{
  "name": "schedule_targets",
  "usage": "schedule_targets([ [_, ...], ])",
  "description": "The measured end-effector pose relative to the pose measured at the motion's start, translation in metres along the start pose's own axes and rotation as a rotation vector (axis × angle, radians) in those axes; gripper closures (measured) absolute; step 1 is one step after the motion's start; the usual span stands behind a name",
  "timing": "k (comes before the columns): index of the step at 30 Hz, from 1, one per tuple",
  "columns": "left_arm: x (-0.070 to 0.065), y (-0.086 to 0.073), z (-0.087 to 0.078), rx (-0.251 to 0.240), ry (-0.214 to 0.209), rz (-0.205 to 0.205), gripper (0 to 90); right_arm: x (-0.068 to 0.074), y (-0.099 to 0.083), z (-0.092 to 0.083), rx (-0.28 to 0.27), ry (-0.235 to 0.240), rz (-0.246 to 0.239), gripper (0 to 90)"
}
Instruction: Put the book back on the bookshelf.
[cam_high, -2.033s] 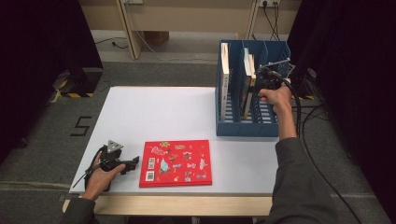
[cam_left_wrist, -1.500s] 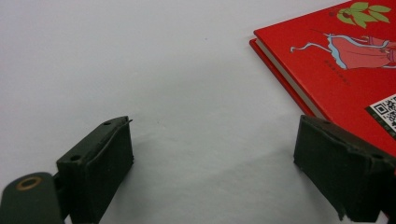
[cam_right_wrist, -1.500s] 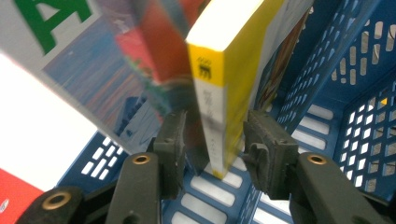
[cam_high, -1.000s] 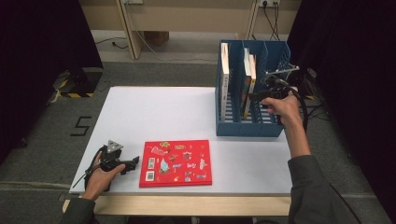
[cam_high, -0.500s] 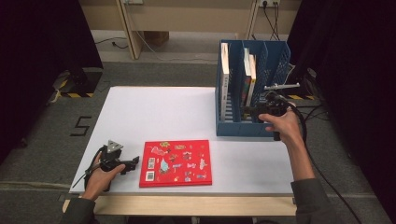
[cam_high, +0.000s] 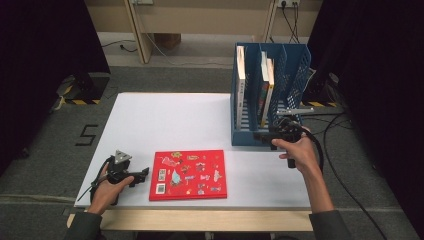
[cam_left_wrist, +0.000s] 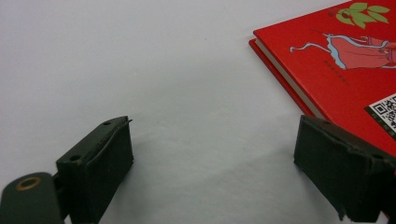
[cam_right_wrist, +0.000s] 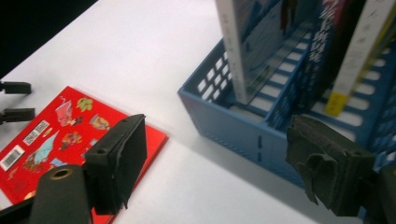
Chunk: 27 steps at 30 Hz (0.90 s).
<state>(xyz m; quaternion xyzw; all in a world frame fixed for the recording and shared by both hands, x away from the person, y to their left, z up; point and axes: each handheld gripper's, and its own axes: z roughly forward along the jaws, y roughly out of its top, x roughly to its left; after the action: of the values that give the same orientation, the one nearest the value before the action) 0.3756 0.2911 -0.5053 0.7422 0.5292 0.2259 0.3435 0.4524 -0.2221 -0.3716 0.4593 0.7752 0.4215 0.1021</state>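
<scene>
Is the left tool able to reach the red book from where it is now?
Probably yes. The left tool rests on the table just beside the red book, jaws open and empty, pointing at the book's edge. Nothing lies between them.

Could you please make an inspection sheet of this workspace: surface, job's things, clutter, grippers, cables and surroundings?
Surface: white table, wooden front edge.
Job's things: red book lies flat near the front edge; blue file rack at the right holds three upright books.
Clutter: nothing seen.
Grippers: left hand-held gripper rests open on the table beside the red book, not touching it; right hand-held gripper is in front of the rack, its jaws have just been opening, nothing between them.
Cables: black cable loops from the right hand-held gripper; more lie on the floor.
Surroundings: grey carpet, dark curtains, wooden furniture behind.
</scene>
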Motion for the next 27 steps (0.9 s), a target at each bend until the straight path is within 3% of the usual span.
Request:
schedule_targets([
  [11, 0.000, 0.000, 0.000, 0.000, -0.001, 0.000, 10.5, 0.018, -0.015, 0.007, -0.004, 0.034, -0.014, 19.0],
  [15, 0.000, 0.000, 0.000, 0.000, -0.001, 0.000, 10.4, 0.023, -0.019, 0.009, -0.006, 0.014, -0.039, 20.0],
  [19, 0.000, 0.000, 0.000, 0.001, 0.000, 0.001, 10.4, 0.028, -0.027, 0.012, -0.009, 0.078, -0.004, 21.4],
  [27, 0.000, 0.000, 0.000, 0.002, 0.000, 0.003, 10.4, 0.025, -0.037, 0.012, -0.005, 0.082, 0.026, 19.9],
])
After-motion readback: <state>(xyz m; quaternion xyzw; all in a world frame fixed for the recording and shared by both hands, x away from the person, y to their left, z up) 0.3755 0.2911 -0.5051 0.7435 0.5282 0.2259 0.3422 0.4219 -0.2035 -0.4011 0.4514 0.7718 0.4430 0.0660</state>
